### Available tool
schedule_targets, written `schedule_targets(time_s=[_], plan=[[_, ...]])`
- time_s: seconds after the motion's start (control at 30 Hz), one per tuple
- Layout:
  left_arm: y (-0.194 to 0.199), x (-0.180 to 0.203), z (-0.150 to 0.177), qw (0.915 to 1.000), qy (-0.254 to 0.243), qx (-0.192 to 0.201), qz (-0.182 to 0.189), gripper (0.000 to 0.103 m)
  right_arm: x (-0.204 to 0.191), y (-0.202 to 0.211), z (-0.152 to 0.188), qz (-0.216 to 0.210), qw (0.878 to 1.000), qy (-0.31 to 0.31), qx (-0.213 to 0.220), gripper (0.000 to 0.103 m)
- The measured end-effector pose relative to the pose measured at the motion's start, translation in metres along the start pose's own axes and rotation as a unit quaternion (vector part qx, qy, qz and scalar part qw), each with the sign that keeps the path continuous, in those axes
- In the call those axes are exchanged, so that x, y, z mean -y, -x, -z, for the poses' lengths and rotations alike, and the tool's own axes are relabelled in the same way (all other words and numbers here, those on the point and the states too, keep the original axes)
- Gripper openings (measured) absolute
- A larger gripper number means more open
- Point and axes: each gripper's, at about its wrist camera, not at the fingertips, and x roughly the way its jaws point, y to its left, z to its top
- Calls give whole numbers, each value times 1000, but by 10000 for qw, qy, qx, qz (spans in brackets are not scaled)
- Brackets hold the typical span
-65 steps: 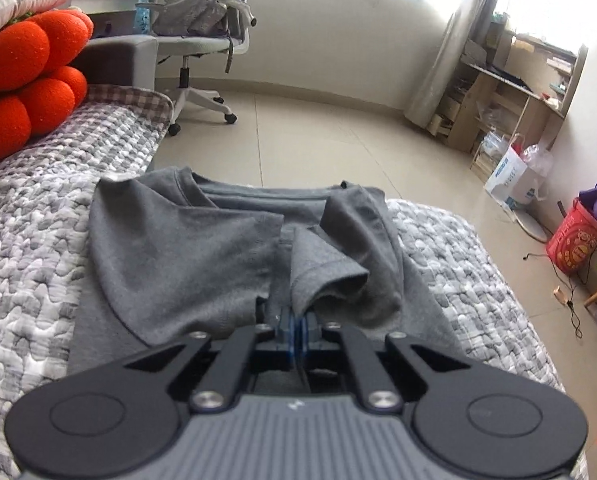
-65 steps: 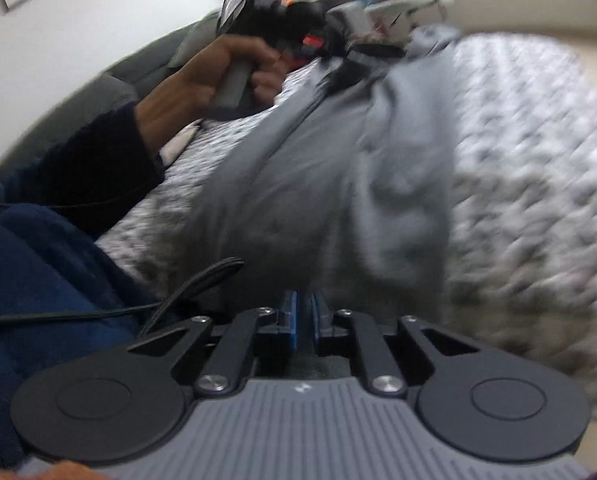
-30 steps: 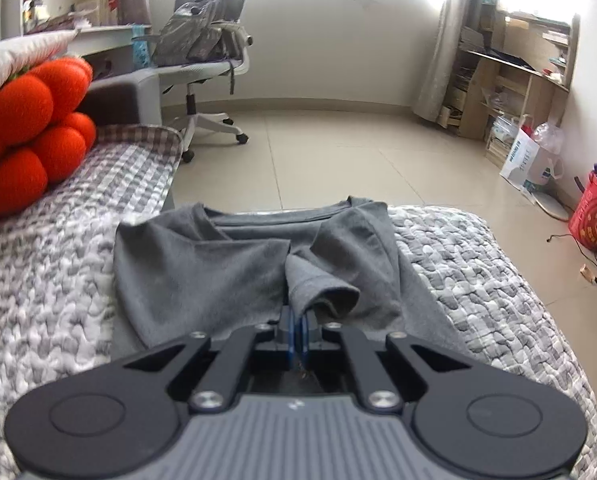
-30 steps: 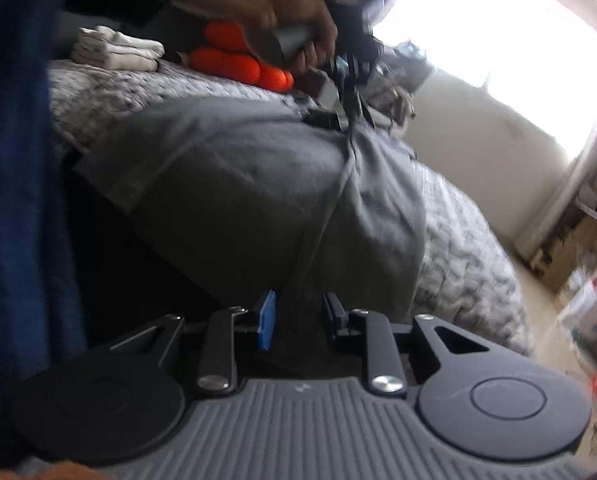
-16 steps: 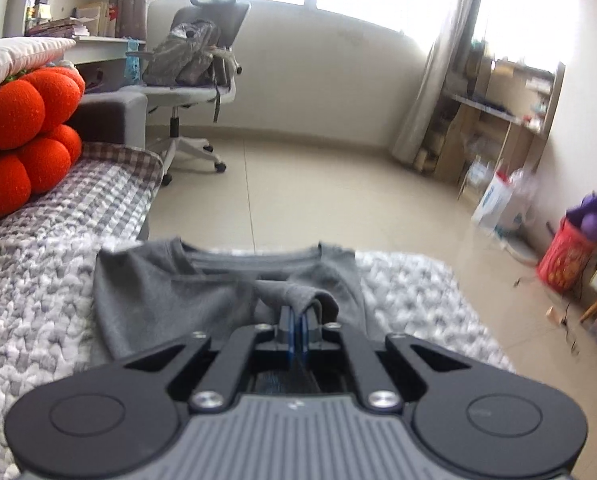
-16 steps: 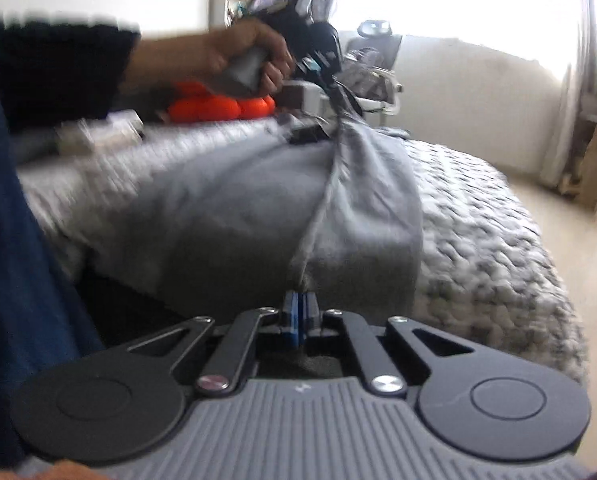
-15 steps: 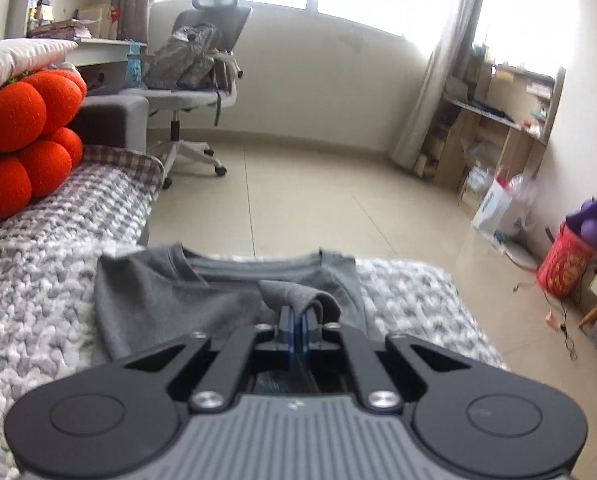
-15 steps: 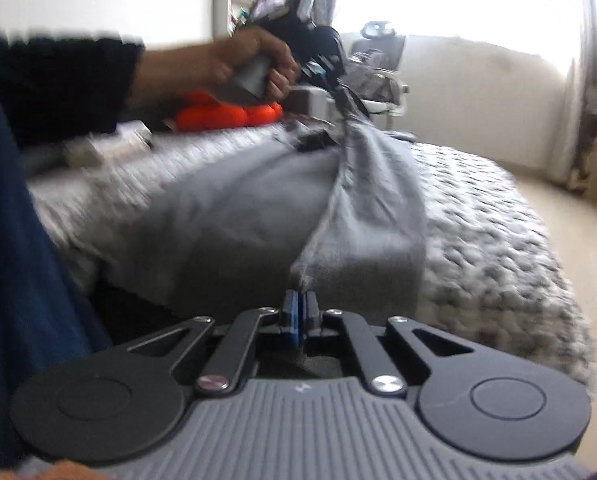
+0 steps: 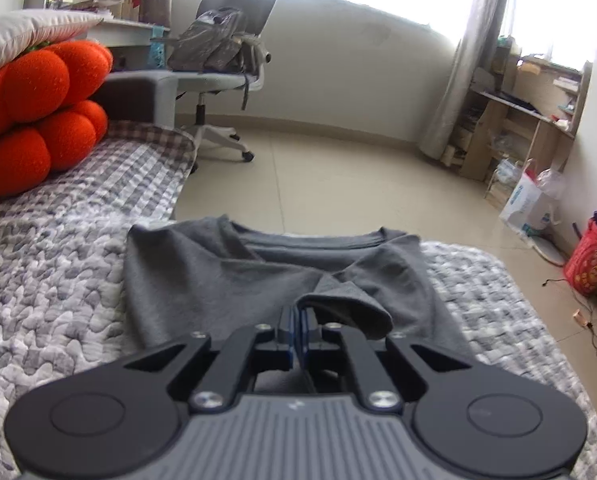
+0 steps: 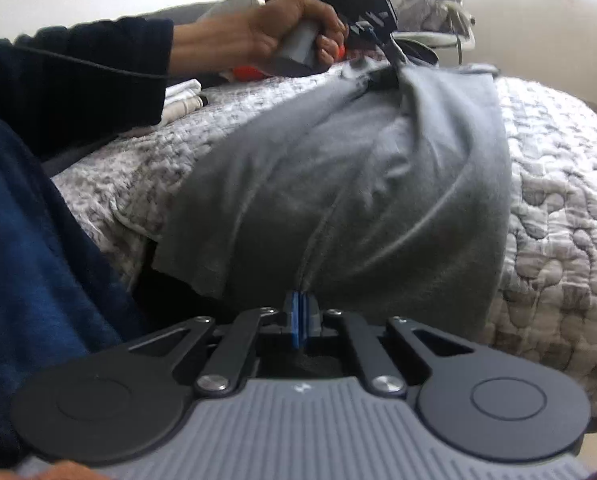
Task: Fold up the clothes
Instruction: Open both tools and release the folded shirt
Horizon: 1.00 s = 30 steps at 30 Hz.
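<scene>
Lay spread on the bed (image 9: 58,280), over a grey-and-white quilted cover: a grey T-shirt (image 9: 218,280), collar toward the far edge by the tiled floor (image 9: 338,184). Had both sides folded inward, one short sleeve turned back on top of the body near the middle.

Left hand-held gripper (image 9: 297,330): closed, blue pads pressed together on the edge of that folded sleeve, cloth rising slightly into the pinch. Seen also from the right wrist camera, held by a hand (image 10: 266,36) emerging from a dark sleeve (image 10: 78,76), with the shirt fabric drawn up to its tip.

Right hand-held gripper (image 10: 299,320): closed as well, pads clamped on a ridge of the shirt's near hem, where the cloth hung over the bed's edge. Formed a long crease running from this pinch toward the other gripper.

Stacked at the far left of the bed: round orange cushions (image 9: 34,120) under a pale pillow (image 9: 30,36). Beyond the bed: an office chair (image 9: 226,72) carrying a grey backpack (image 9: 210,46). Against the right wall: wooden shelves (image 9: 530,120) and a red basket (image 9: 590,260).
</scene>
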Motion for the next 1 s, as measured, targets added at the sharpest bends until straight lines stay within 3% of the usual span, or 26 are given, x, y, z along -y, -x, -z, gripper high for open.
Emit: schedule_targets(time_s=[0.17,0.37,0.43,0.47,0.5,0.57,0.7,0.83,1.0], plan=[[9,-4,-9,9994,110,285,191,3,-2,18,-1,-327,9991,68,273,2],[-8,-9,-3,9996,247,-128,92,4,1,7,-1,-425,9990,-57,128,3],[-11,-18,-6,9984,474,-302,47,13,0,2,0,-409,9992,20,16,8],[-13,-24,-8,9973,609,-400,40,33,0,0,0,-436,9990,60,-49,9],[-14,-29,-11,9964,709,-473,7,61,2,2,0,-563,9983,109,-140,10],[-16,-37,-15,9955,775,-548,13,76,6,13,-2,-804,9965,215,-77,11],[-18,-42,-25,9965,708,-411,177,76,29,27,-28,-561,9981,111,207,12],[-26,-26,-46,9982,270,-382,368,76,57,36,-58,-156,9988,-68,461,12],[-56,-10,-59,9958,-119,-754,506,85,115,19,-117,116,9981,-259,538,13]])
